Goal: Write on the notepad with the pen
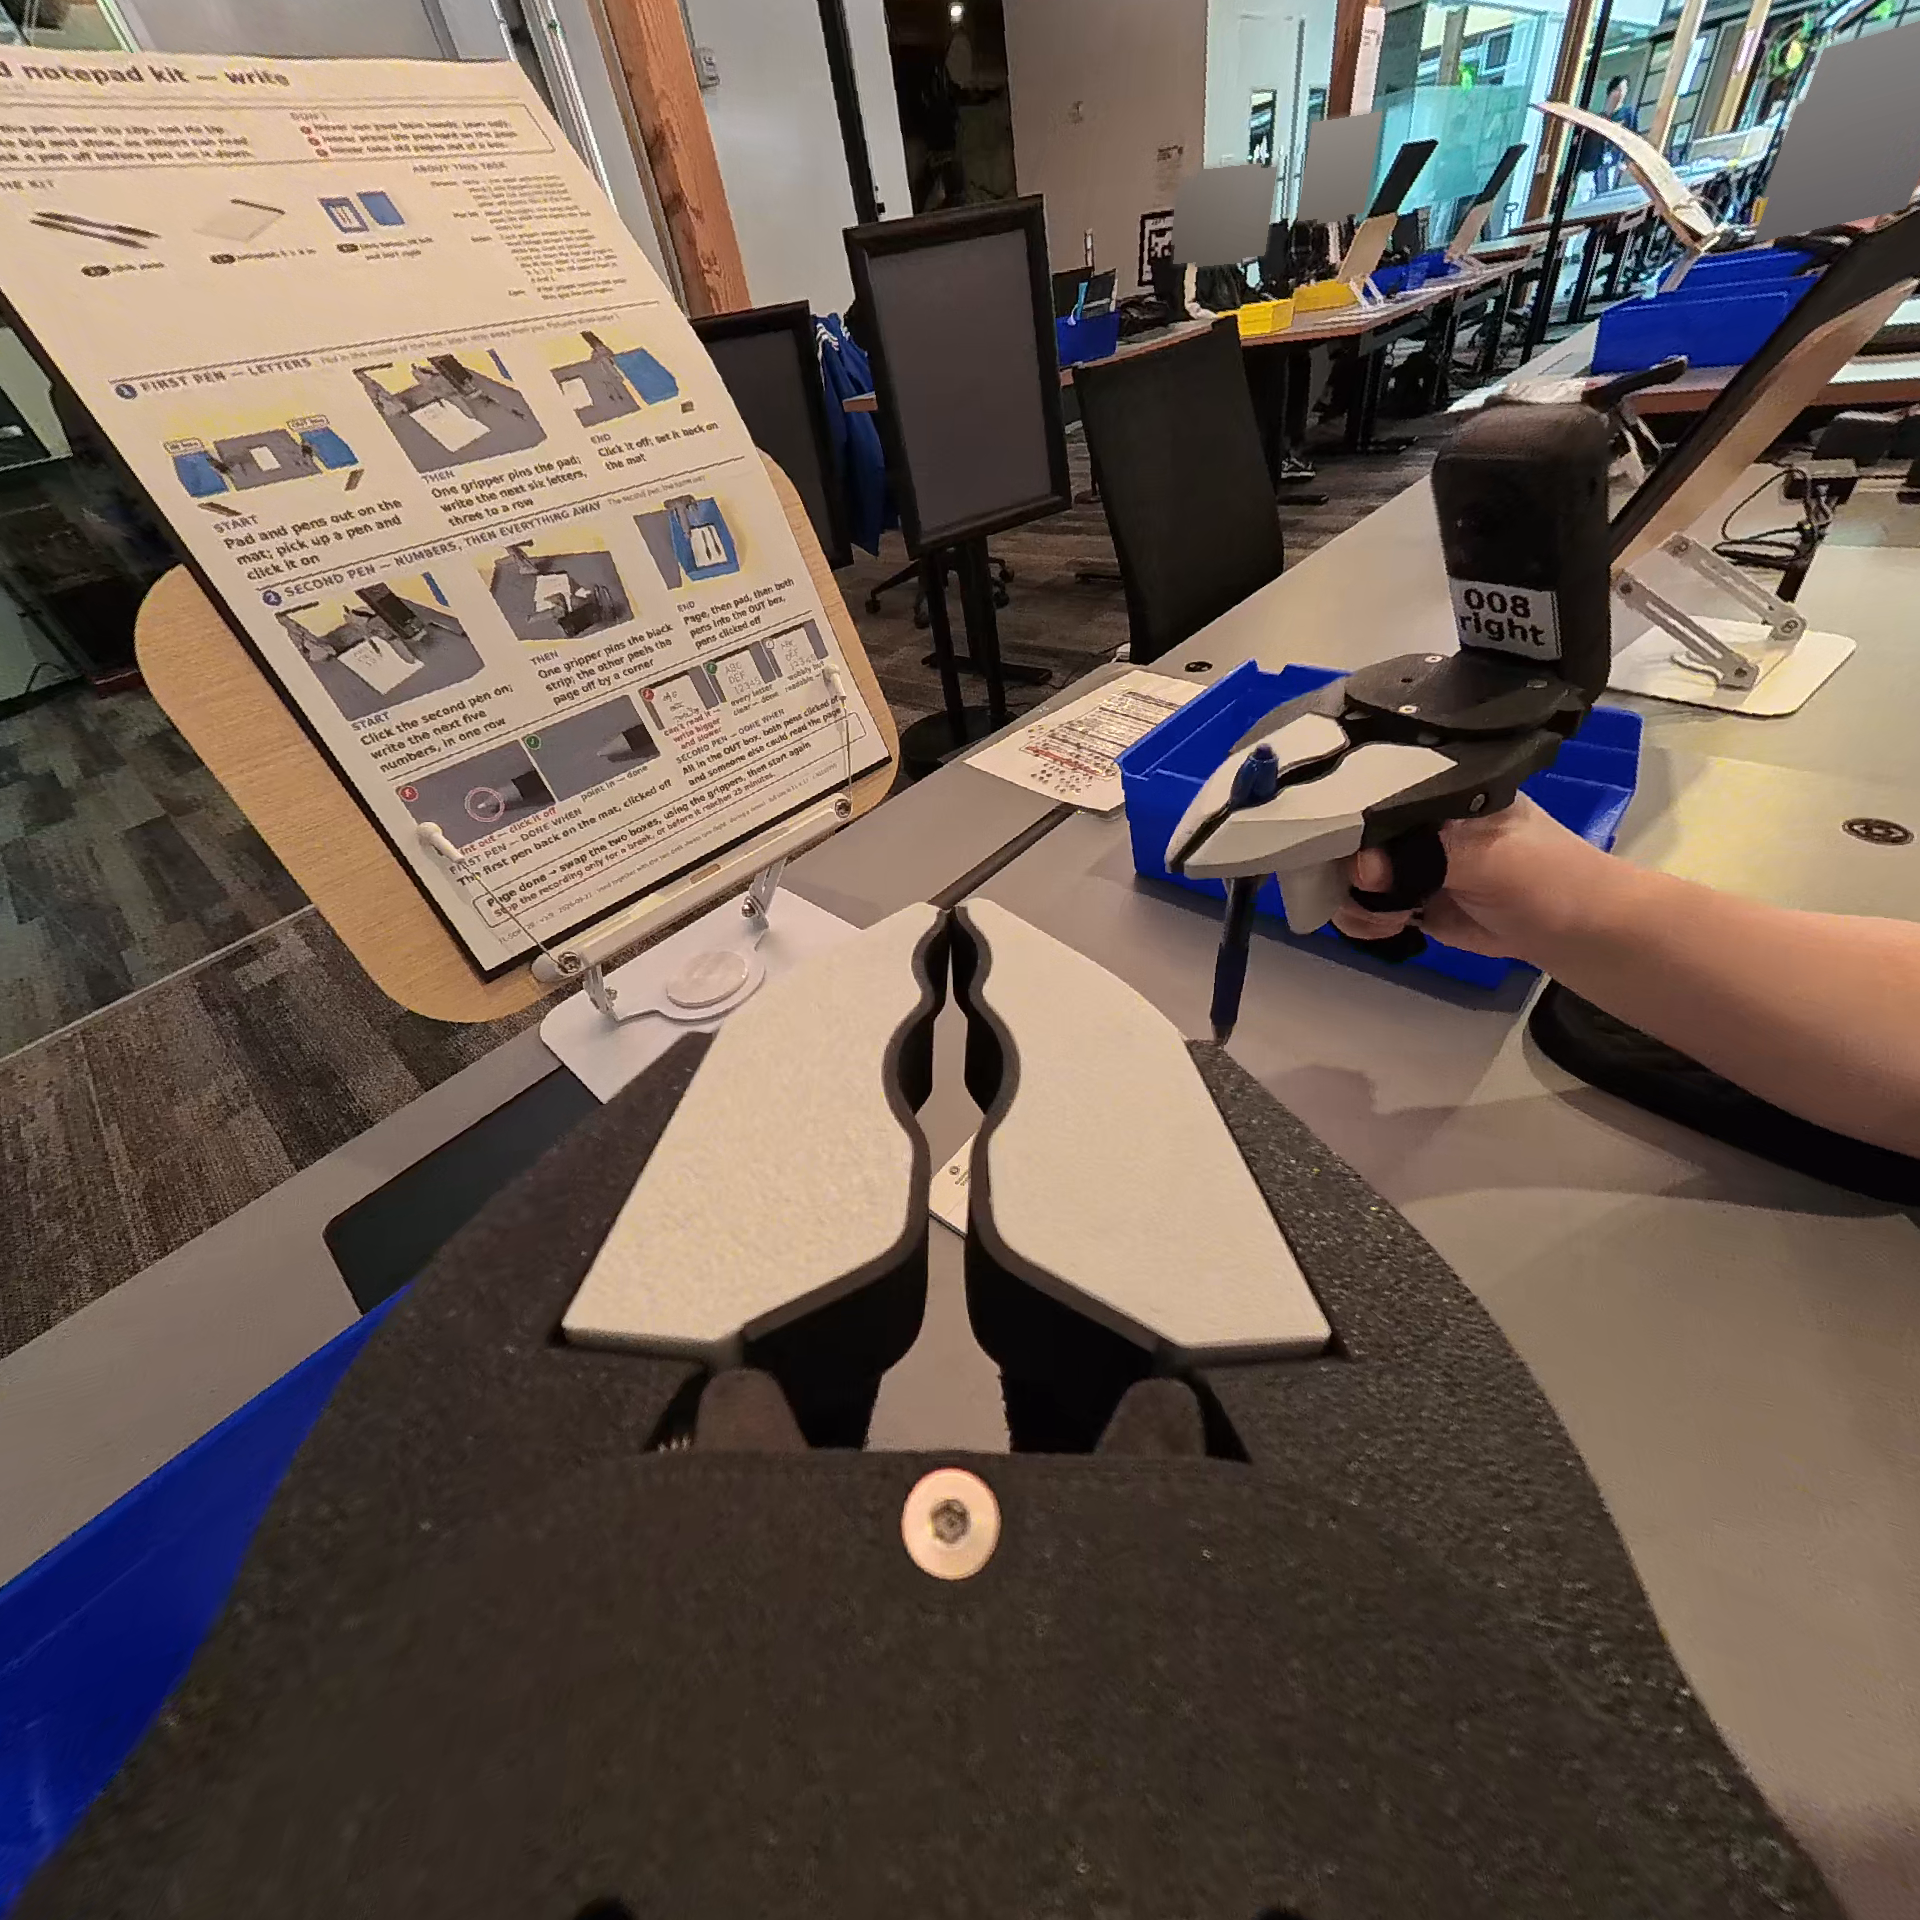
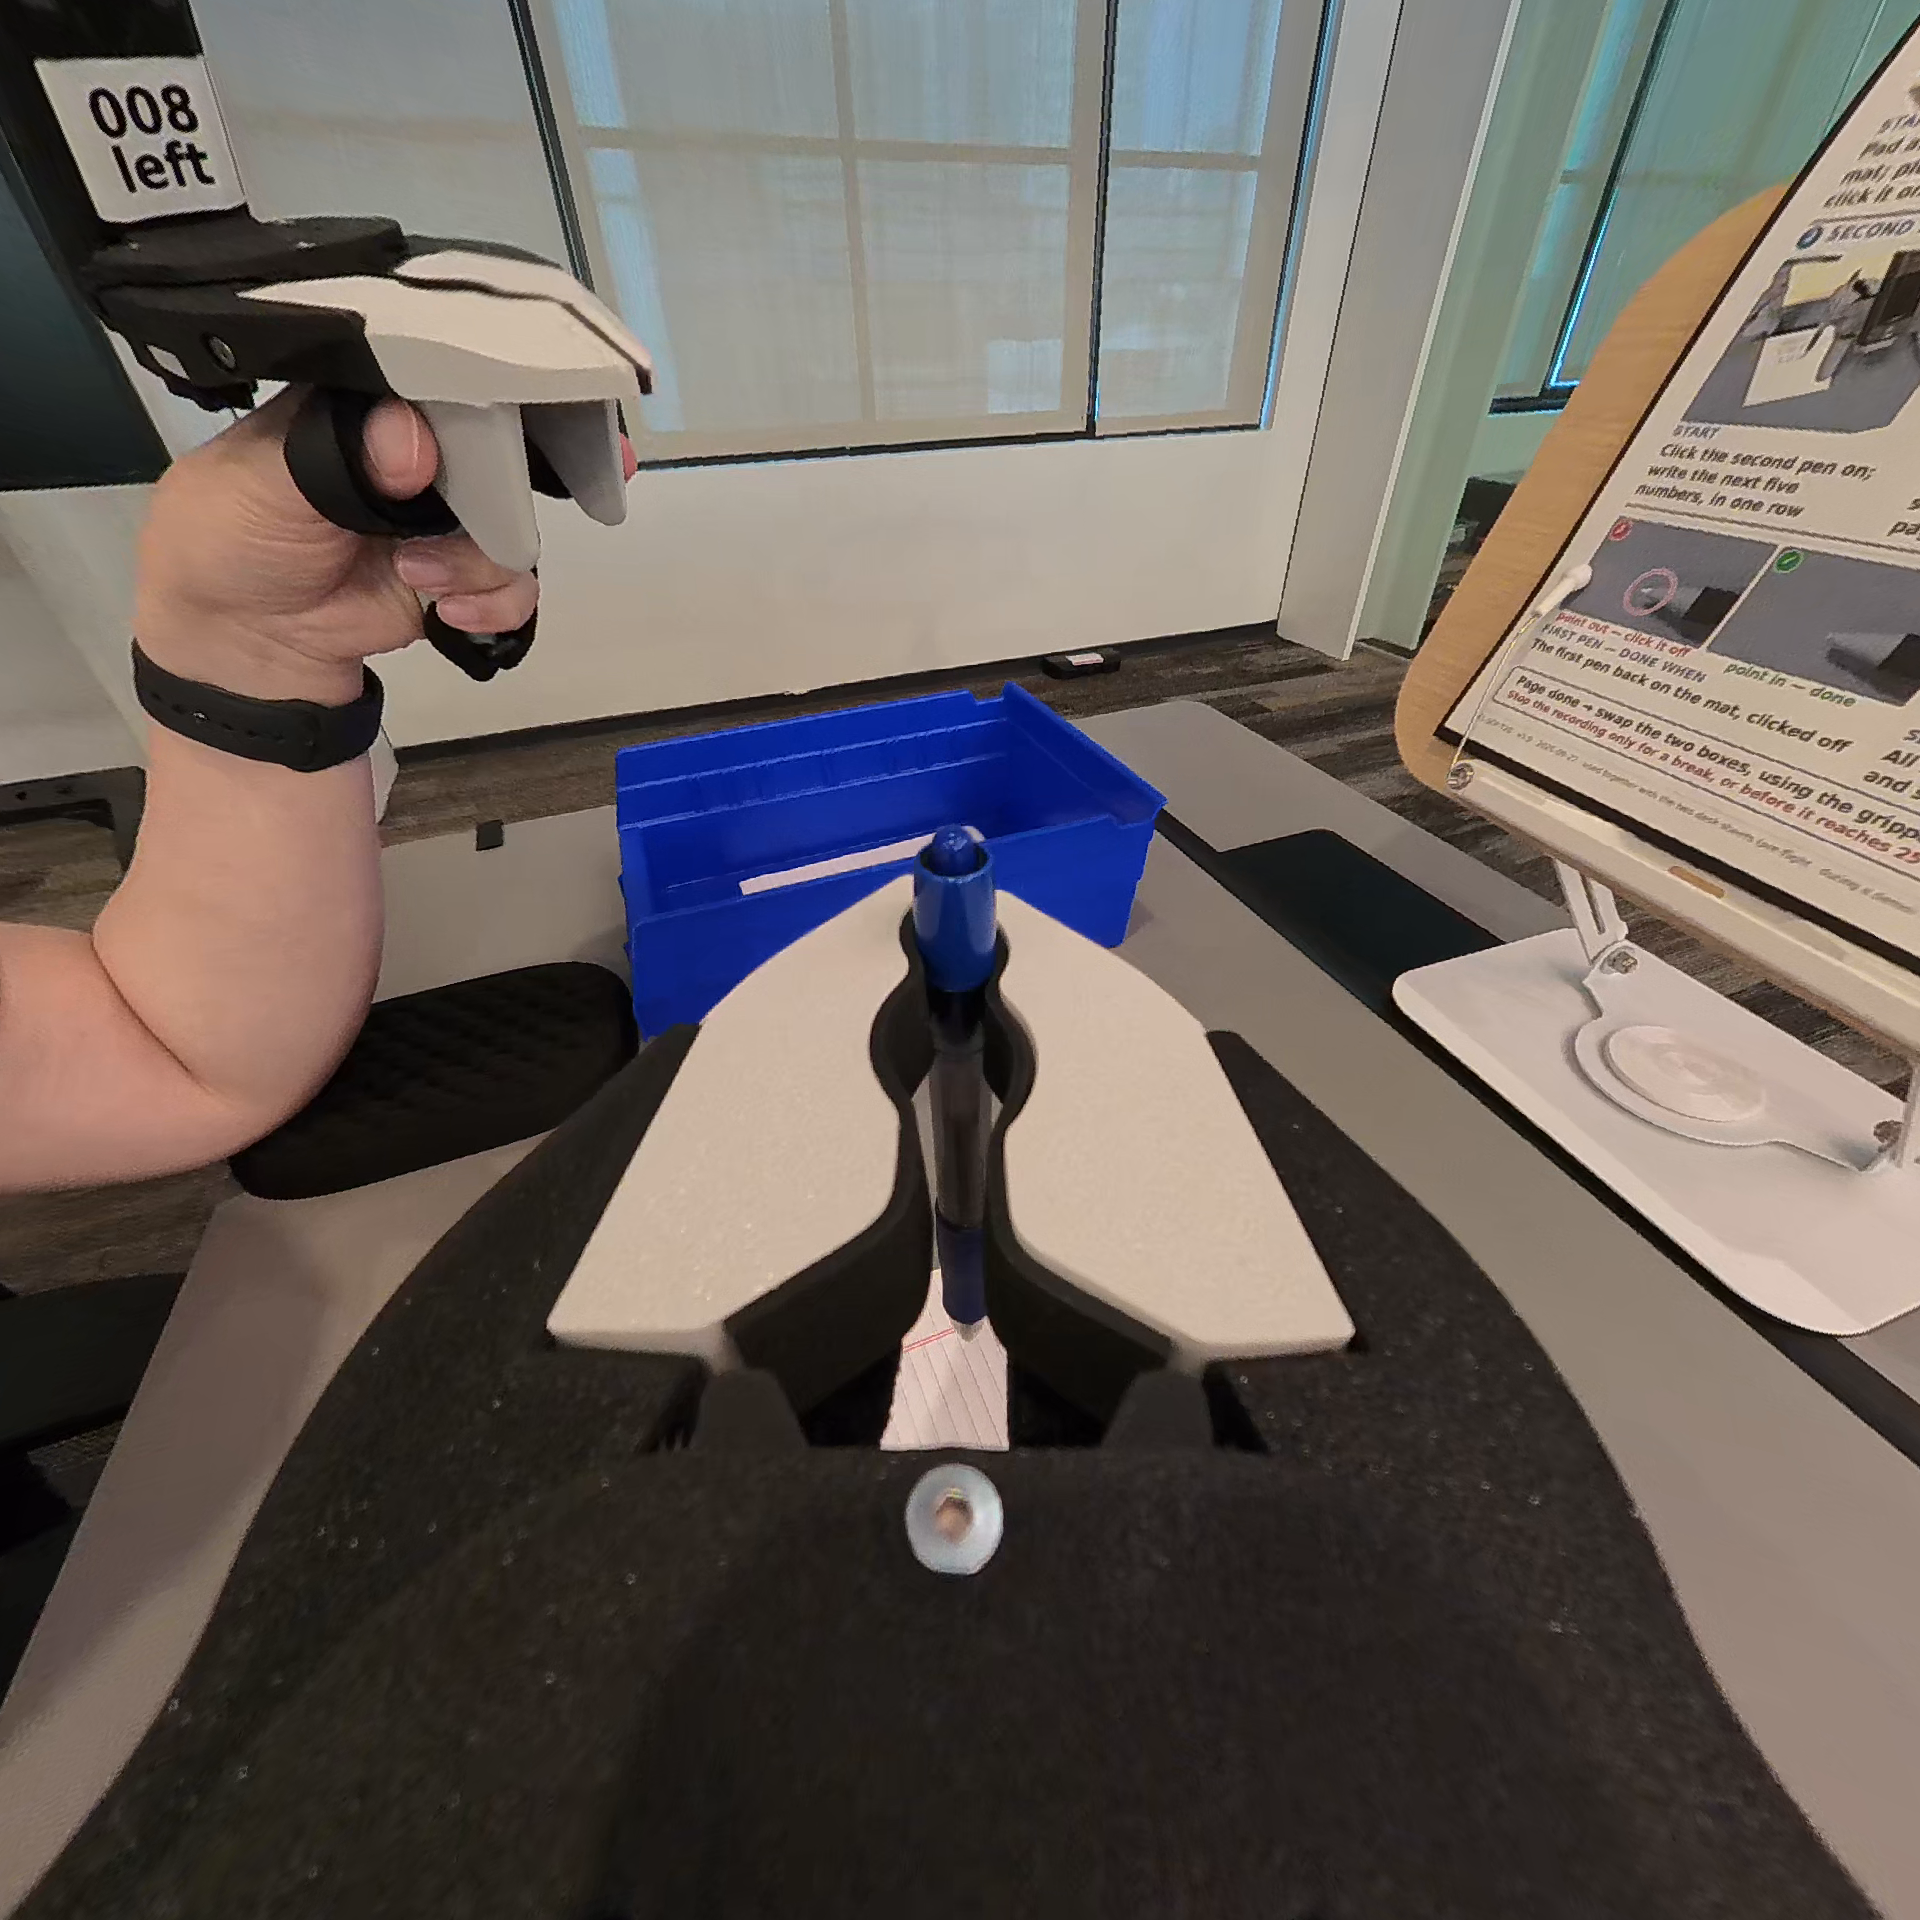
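Here the right hand-held gripper (image 2: 951, 971) pinched the pen (image 2: 956, 1081) upright, tip down over the lined notepad (image 2: 951, 1403) on the table (image 1: 1558, 1299). The left hand-held gripper (image 1: 951, 935) was pressed together, empty, raised beside a blue bin (image 2: 883, 790).

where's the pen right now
The pen is clamped upright in the right gripper, tip down over the lined notepad; the left wrist view shows it just in front of the blue bin.
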The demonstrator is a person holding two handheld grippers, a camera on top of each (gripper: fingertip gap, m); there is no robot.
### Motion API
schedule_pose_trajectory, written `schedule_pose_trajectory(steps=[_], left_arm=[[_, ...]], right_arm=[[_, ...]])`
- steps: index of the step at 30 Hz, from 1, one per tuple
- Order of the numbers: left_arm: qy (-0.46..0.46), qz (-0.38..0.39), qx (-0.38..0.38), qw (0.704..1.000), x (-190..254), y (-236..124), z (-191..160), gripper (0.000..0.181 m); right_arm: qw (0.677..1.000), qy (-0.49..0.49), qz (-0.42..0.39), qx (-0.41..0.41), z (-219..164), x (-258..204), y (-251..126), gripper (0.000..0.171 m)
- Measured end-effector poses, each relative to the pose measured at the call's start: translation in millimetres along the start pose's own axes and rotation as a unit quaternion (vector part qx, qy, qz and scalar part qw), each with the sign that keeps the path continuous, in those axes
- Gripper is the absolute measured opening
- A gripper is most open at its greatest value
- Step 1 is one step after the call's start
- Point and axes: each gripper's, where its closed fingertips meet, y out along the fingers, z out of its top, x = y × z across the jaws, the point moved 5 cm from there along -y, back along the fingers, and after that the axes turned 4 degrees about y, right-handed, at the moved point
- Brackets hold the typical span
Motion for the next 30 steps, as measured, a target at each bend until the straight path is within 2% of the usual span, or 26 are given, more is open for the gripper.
schedule_pose_trajectory(steps=[10,13,17,23,28,30], left_arm=[[-0.013,-0.005,0.007,1.0,1,14,-5,0.0],[-0.035,-0.026,-0.006,0.999,7,39,-21,0.0],[-0.065,-0.037,-0.075,0.994,10,83,-64,0.0],[-0.111,-0.069,-0.106,0.986,20,111,-95,0.0],[-0.077,-0.015,-0.078,0.994,19,114,-92,0.0],[-0.083,-0.019,-0.084,0.993,21,119,-99,0.0]], right_arm=[[1.0,0.012,0.022,0.009,-22,-2,17,0.004],[0.999,0.019,0.033,0.02,-33,-3,24,0.004],[0.999,0.011,0.036,0.016,-40,-4,28,0.004],[0.999,-0.011,0.036,0.015,-38,-6,27,0.004],[0.999,-0.03,0.023,0.032,-21,-3,14,0.004],[0.999,-0.029,0.018,0.038,-15,-1,9,0.004]])
